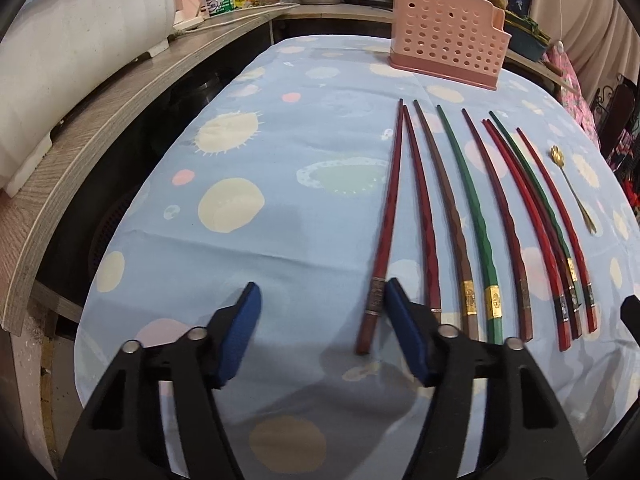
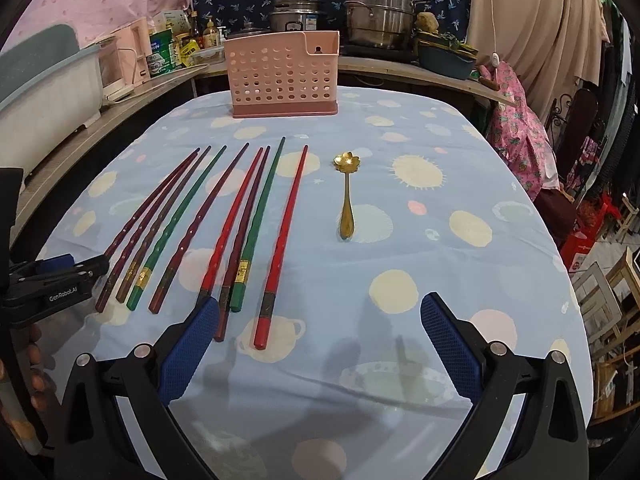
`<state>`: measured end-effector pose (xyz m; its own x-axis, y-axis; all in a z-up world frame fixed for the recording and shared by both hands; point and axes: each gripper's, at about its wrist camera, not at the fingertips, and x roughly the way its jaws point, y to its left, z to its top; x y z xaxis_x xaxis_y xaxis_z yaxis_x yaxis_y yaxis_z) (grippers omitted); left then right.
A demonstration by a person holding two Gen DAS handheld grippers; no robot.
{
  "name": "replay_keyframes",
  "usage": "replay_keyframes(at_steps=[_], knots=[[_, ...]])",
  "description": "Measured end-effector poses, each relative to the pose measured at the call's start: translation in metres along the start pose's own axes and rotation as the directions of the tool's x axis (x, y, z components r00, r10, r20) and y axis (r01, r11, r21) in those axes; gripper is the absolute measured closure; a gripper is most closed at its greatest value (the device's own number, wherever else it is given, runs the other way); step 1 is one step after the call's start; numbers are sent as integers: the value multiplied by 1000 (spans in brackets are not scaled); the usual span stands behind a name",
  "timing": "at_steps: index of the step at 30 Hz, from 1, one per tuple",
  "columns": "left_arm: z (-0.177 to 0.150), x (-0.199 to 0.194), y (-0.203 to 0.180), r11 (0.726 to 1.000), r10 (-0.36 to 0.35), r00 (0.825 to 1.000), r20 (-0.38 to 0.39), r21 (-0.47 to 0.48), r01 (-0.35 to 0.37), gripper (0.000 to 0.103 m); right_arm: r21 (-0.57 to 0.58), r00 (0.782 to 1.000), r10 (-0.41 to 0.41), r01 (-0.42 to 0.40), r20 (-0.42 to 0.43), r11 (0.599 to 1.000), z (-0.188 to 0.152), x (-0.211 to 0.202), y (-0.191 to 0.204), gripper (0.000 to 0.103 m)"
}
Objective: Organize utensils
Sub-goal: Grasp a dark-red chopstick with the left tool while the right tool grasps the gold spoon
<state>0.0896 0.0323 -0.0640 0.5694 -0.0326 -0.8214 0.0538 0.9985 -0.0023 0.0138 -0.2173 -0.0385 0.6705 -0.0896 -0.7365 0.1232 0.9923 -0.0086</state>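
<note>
Our left gripper (image 1: 320, 300) stands apart around the leftmost dark red chopstick (image 1: 386, 216) at lower centre, right pad touching it. Our right gripper (image 2: 320, 320) gapes empty; the perforated pink holder (image 2: 284, 76) sits upper centre.

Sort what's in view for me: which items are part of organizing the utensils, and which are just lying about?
Belongs to the job:
- chopsticks, laid side by side on the tablecloth
- gold spoon, to their right
- pink perforated utensil holder, at the far end

Just lying about:
- steel pots on the counter behind
- bottles and jars to the left
- white dish rack
</note>
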Motion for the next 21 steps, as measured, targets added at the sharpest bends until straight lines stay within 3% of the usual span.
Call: replay_keyframes(at_steps=[4, 6, 7, 12, 15, 19, 21], knots=[[2, -1, -2, 1000, -13, 1000, 0, 3, 13, 73, 39, 1000, 16, -16, -3, 999, 19, 18, -14, 16], [3, -1, -6, 1000, -24, 1000, 0, 13, 24, 88, 59, 999, 32, -31, -9, 998, 30, 31, -20, 29], [4, -1, -8, 999, -29, 1000, -1, 18, 29, 90, 65, 999, 33, -32, -14, 997, 35, 38, -22, 32], [5, 1, -13, 999, -24, 1000, 1, 35, 24, 91, 73, 997, 61, -57, -56, 996, 50, 71, -26, 67], [6, 1, -13, 999, -27, 1000, -3, 33, 27, 91, 82, 994, 73, -67, -78, 994, 51, 84, -25, 80], [6, 1, -13, 999, -23, 1000, -3, 35, 23, 91, 66, 995, 74, -70, -71, 995, 51, 87, -23, 83], [6, 1, -14, 999, -20, 1000, -2, 37, 20, 91, 77, 993, 89, -84, -71, 994, 50, 87, -25, 90]])
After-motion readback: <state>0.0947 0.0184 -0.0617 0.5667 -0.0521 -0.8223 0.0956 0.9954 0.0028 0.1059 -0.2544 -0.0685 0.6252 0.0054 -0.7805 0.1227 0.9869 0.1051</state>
